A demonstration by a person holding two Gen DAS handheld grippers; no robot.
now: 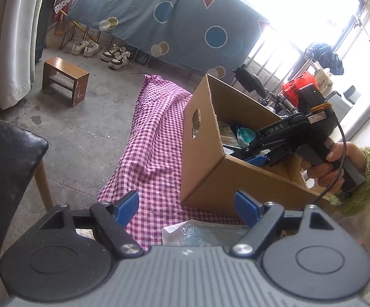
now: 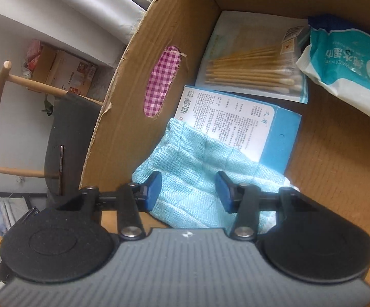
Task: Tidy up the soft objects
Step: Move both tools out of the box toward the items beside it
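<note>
Your right gripper (image 2: 188, 186) is hanging inside the cardboard box (image 2: 144, 58), jaws parted and clear of the blue cloth (image 2: 192, 158) lying between them against the wall; lifting carelessly risks a pad snagging it back out. Your left gripper (image 1: 186, 206) is waiting wide and empty over the checked cloth (image 1: 154, 138), a clear packet (image 1: 185, 232) beneath, while a swab packet (image 2: 251, 61) and wipes pack (image 2: 348, 61) are crowding the box

Matt corrugated cardboard box (image 2: 180, 25); woven cloth (image 2: 192, 168); glossy plastic wipes pack (image 2: 348, 58)
</note>
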